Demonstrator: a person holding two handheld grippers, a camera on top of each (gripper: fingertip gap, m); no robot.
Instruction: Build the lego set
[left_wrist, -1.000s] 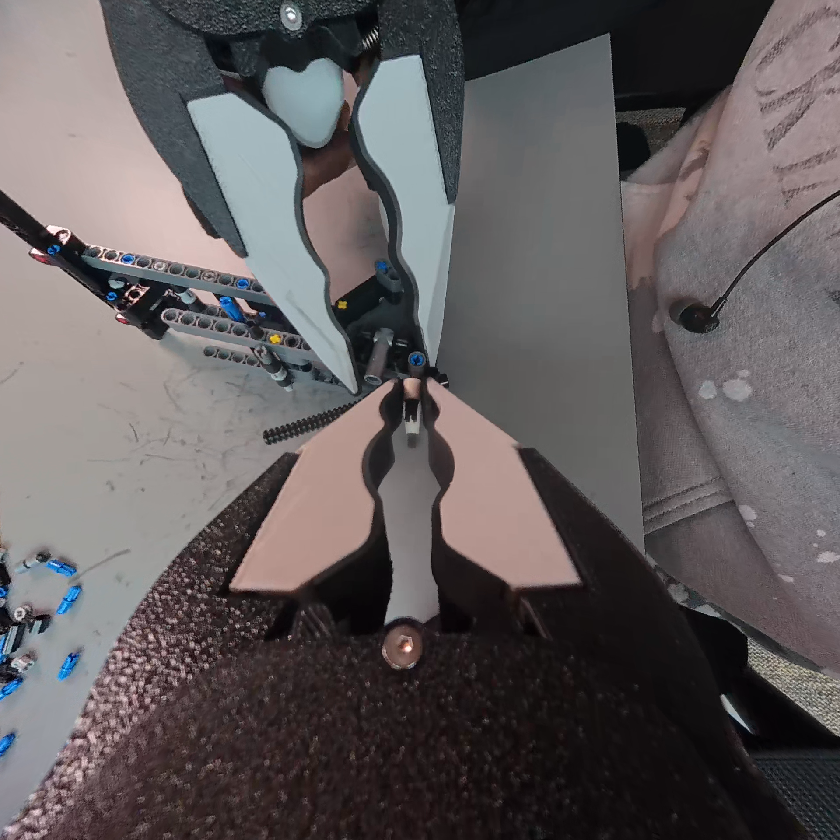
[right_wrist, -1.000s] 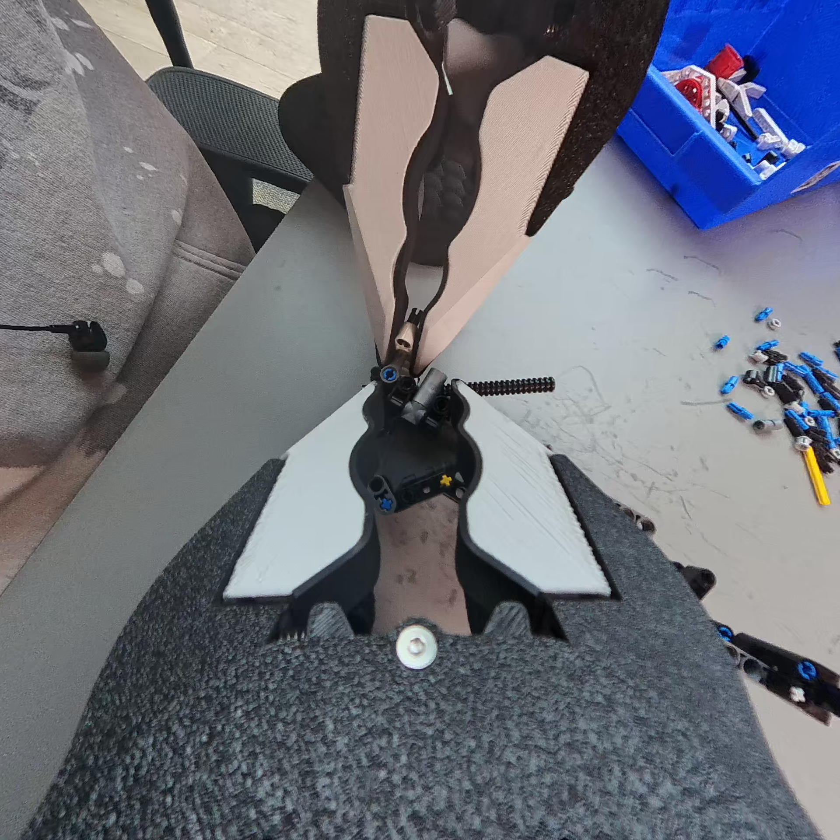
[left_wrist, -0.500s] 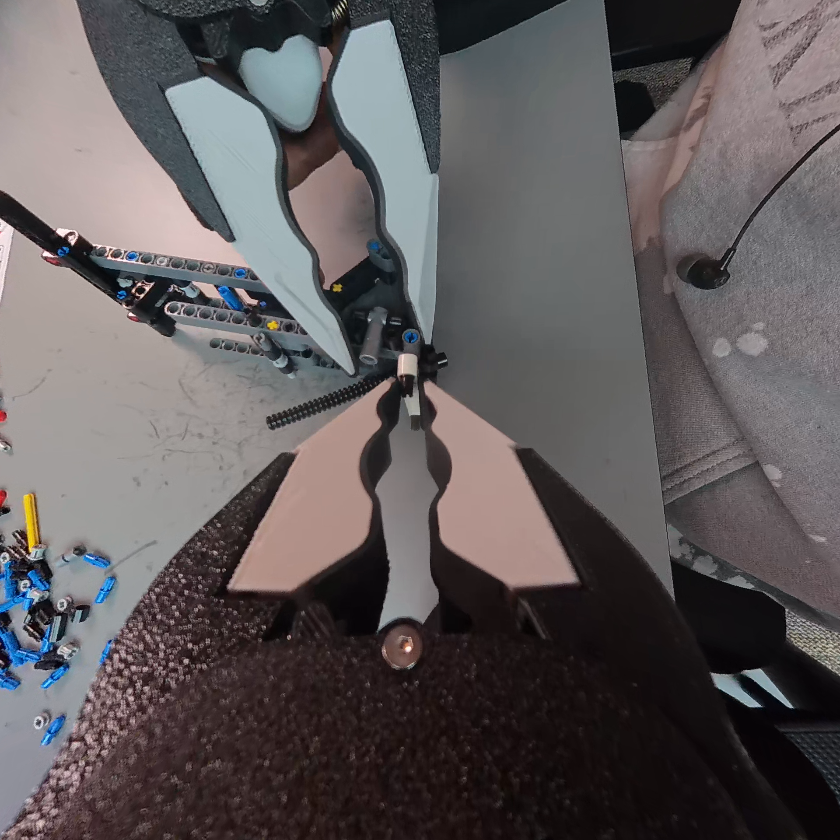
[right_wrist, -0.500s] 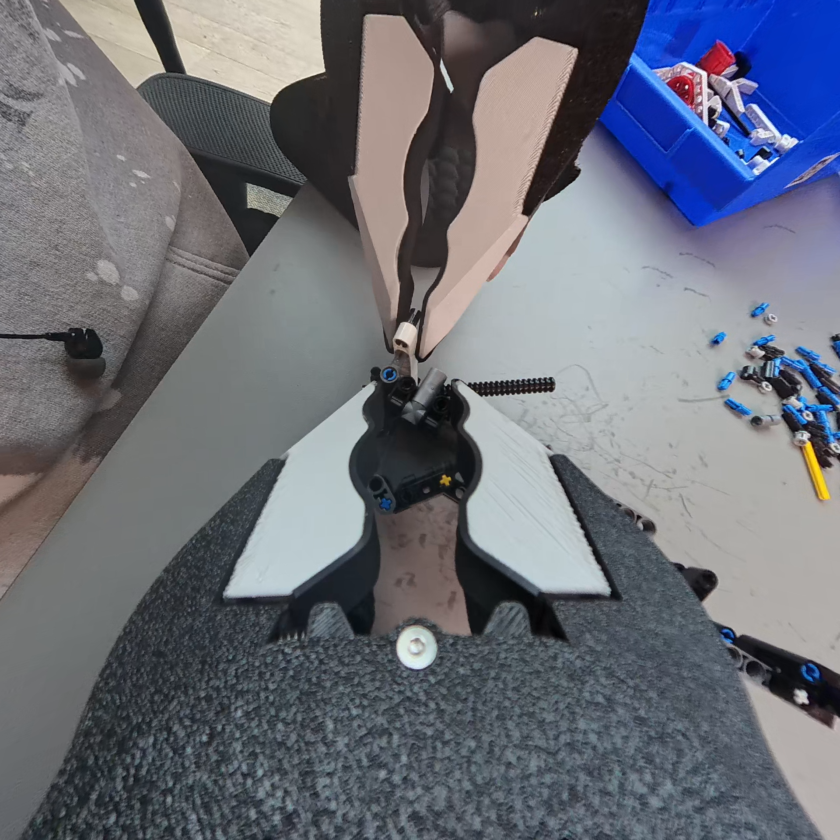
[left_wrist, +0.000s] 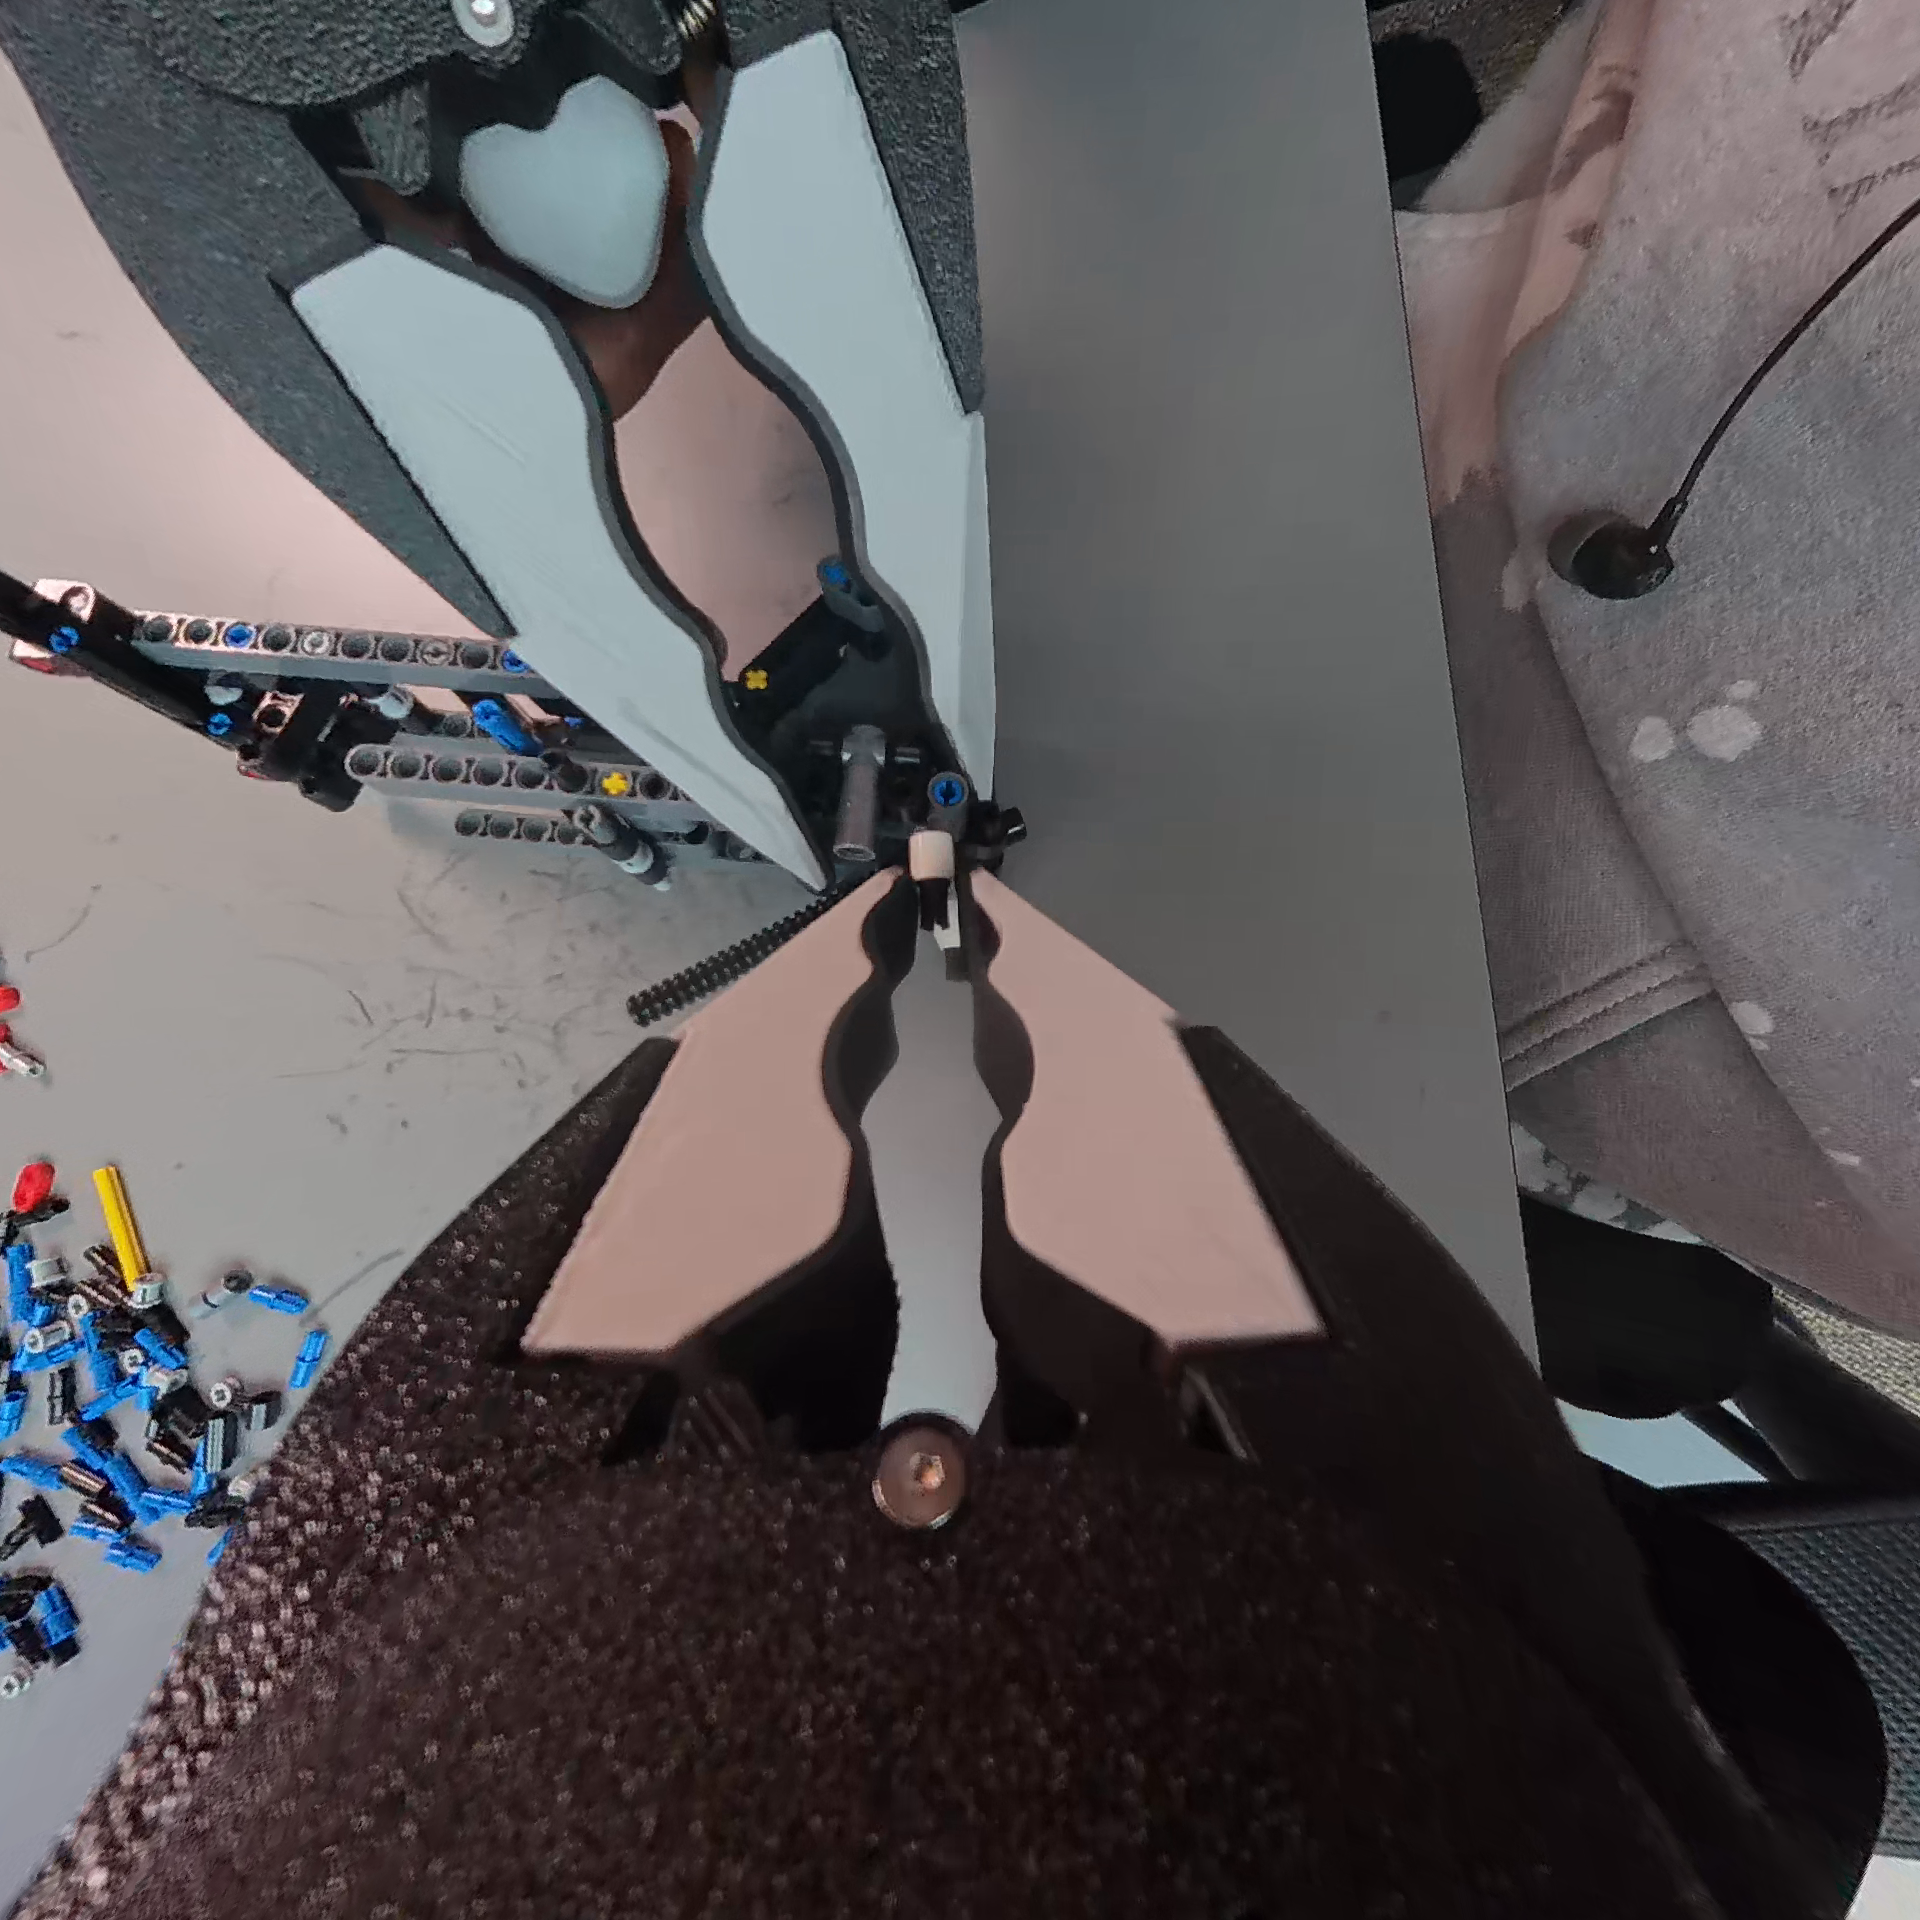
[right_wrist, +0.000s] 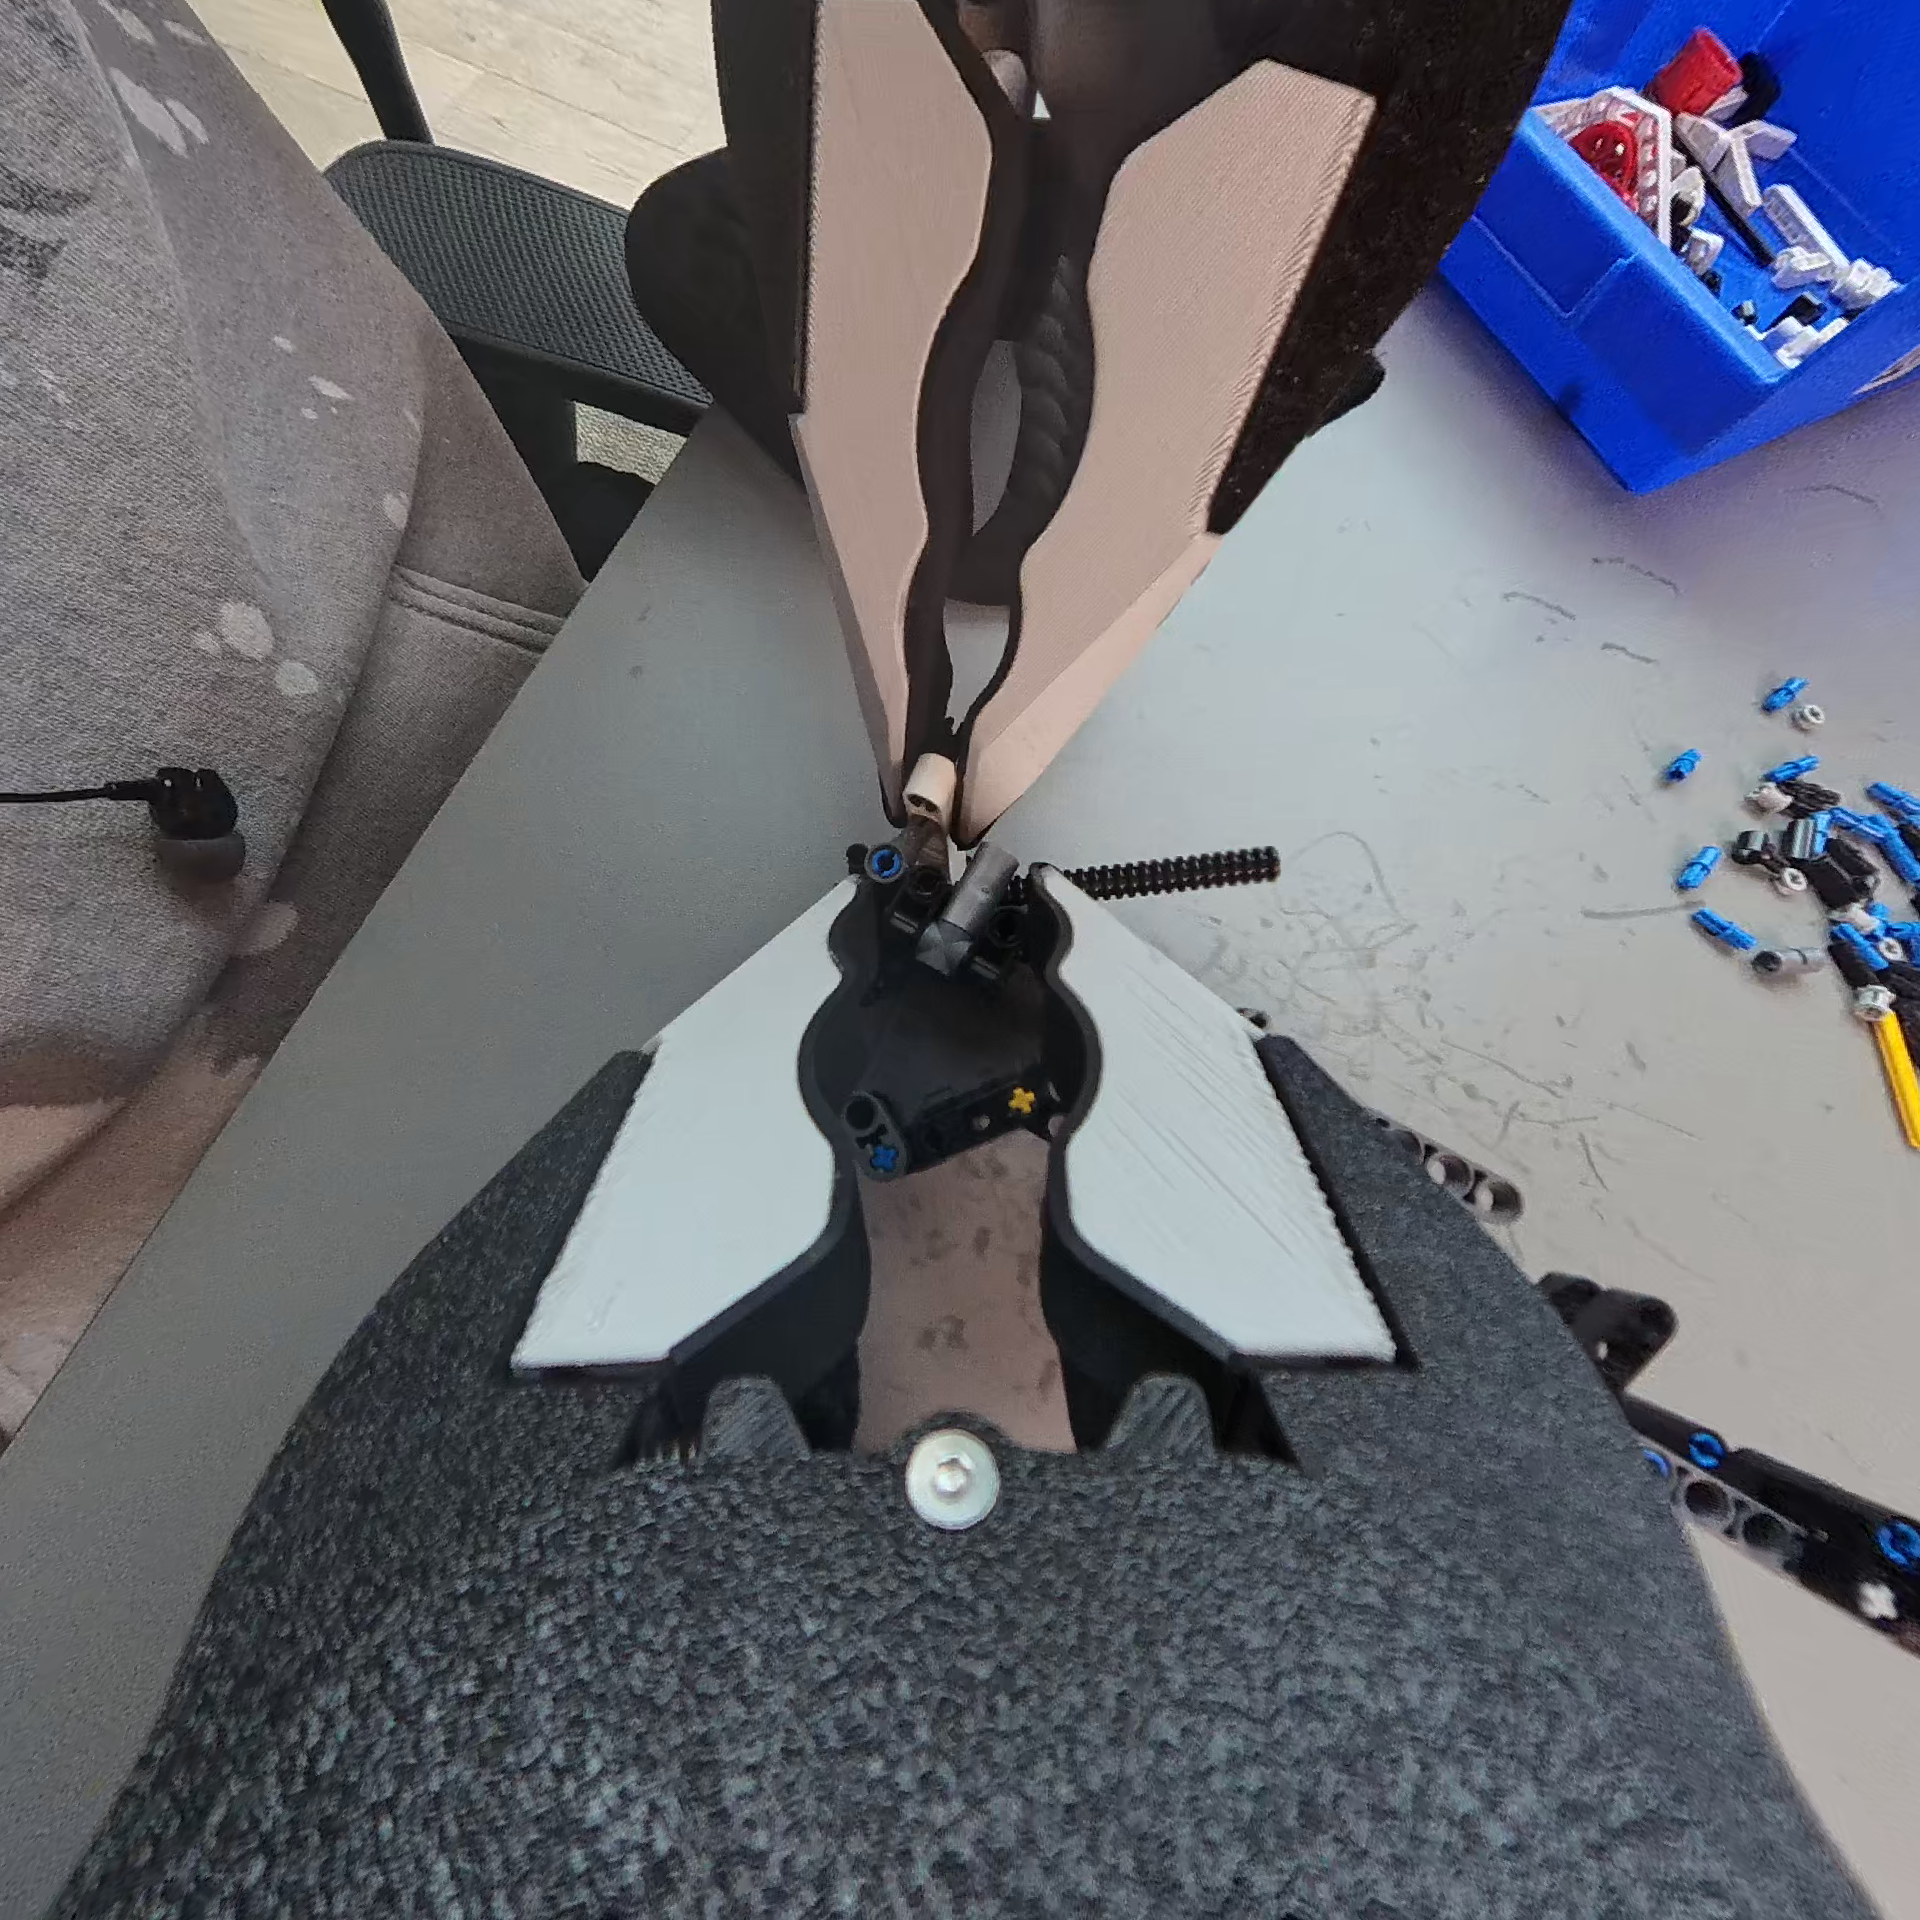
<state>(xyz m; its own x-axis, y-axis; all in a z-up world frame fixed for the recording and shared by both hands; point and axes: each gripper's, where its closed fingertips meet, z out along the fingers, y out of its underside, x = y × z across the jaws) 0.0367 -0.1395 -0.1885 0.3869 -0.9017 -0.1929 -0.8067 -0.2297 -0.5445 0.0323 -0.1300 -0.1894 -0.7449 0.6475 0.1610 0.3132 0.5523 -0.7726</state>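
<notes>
My left gripper, with tan fingers, is shut on a small tan pin. The pin's end touches the near end of the black and grey lego assembly, next to a blue pin. My right gripper, with white fingers, is shut on the black end of that assembly and faces the left gripper tip to tip. In the right wrist view the left gripper comes in from above with the tan pin. In the left wrist view the right gripper hides part of the assembly.
A black ribbed rod sticks out beside the grippers. Loose blue and black pieces lie on the grey table, and also show in the left wrist view. A blue bin stands beyond. The table edge, a person's grey clothing and a chair are close. The grippers are tip to tip, or close to it.
My left gripper has drawn back slightly, so the tan pin now shows beyond its fingertips, and more loose pieces have come into its view. The right gripper and assembly have barely moved.
</notes>
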